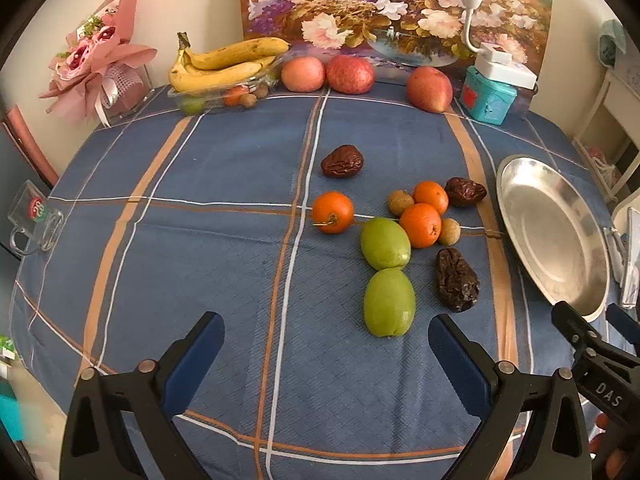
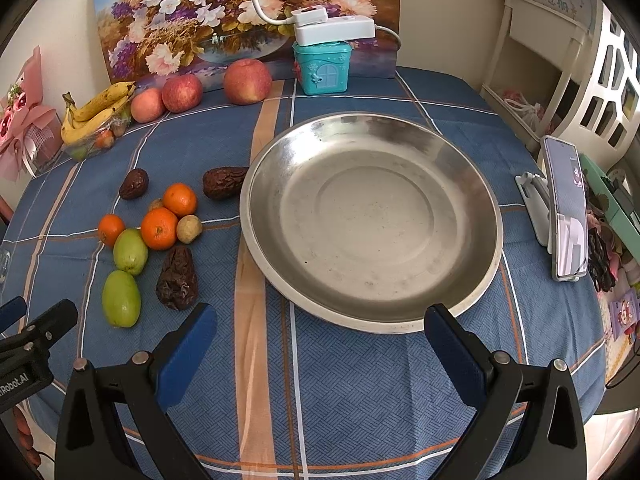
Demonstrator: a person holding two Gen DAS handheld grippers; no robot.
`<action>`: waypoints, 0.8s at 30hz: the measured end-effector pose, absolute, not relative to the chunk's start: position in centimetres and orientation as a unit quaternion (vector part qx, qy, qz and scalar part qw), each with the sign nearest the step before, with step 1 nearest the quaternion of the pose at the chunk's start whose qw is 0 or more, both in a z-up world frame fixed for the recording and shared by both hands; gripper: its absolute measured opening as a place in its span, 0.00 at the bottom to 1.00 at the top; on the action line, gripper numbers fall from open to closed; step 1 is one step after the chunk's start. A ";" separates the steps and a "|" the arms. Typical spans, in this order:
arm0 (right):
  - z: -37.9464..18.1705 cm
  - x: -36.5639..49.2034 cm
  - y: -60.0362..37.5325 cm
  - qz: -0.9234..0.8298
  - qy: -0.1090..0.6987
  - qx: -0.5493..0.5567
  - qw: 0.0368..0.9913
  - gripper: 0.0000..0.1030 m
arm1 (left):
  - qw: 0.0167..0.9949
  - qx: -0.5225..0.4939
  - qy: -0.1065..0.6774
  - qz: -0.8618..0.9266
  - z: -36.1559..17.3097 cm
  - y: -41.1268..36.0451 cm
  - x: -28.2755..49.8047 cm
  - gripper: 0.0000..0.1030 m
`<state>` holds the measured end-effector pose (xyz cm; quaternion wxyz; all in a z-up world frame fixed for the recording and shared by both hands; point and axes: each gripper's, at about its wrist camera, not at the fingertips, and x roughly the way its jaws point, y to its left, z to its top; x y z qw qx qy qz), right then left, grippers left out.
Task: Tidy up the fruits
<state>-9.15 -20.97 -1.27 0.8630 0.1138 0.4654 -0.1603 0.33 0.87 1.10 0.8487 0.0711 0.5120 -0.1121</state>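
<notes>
Small fruits lie grouped on the blue plaid cloth: two green jujubes, three small oranges, three dark dried dates and two tan longans. An empty steel plate sits right of them. My left gripper is open and empty, just short of the near green jujube. My right gripper is open and empty at the plate's near rim.
At the back stand a tray of bananas, three apples, a teal tin with a white lamp base, and a flower painting. A bouquet and glass mug are left; a phone on a stand is right.
</notes>
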 end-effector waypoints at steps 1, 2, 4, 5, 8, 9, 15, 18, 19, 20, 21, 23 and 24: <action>-1.3 -9.2 -21.0 -0.160 0.465 0.114 0.863 1.00 | 0.848 0.073 0.513 -0.110 1.1 0.9 0.4 1.00; -1.3 -9.2 -21.0 -0.161 0.465 0.114 0.863 1.00 | 0.848 0.073 0.513 -0.109 1.0 0.8 0.3 1.00; -1.2 -9.2 -21.0 -0.161 0.465 0.114 0.863 1.00 | 0.848 0.071 0.514 -0.109 1.0 0.9 0.4 1.00; -1.2 -9.2 -20.9 -0.161 0.465 0.114 0.863 1.00 | 0.848 0.070 0.514 -0.110 1.0 0.9 0.4 1.00; -1.2 -9.1 -20.9 -0.160 0.465 0.114 0.863 1.00 | 0.850 0.069 0.511 -0.111 1.1 0.9 0.3 1.00; -1.2 -9.1 -20.9 -0.160 0.465 0.114 0.863 1.00 | 0.850 0.069 0.510 -0.112 1.1 0.9 0.3 1.00; -1.2 -9.1 -20.9 -0.160 0.465 0.114 0.863 1.00 | 0.849 0.063 0.511 -0.117 1.2 0.9 0.3 1.00; -1.2 -9.1 -20.9 -0.161 0.465 0.114 0.863 1.00 | 0.848 0.062 0.513 -0.116 1.2 0.9 0.4 1.00; -1.2 -9.1 -20.9 -0.160 0.466 0.113 0.863 1.00 | 0.848 0.062 0.514 -0.116 1.2 0.9 0.4 1.00; -1.2 -9.1 -20.9 -0.161 0.465 0.113 0.863 1.00 | 0.848 0.061 0.514 -0.115 1.2 0.9 0.5 1.00; -1.2 -9.1 -20.9 -0.161 0.465 0.113 0.863 1.00 | 0.847 0.061 0.515 -0.115 1.2 0.9 0.5 1.00; -1.2 -9.1 -20.9 -0.161 0.465 0.113 0.863 1.00 | 0.846 0.060 0.517 -0.114 1.1 1.0 0.5 1.00; -1.2 -9.1 -20.9 -0.161 0.466 0.113 0.863 1.00 | 0.846 0.059 0.518 -0.113 1.1 1.0 0.5 1.00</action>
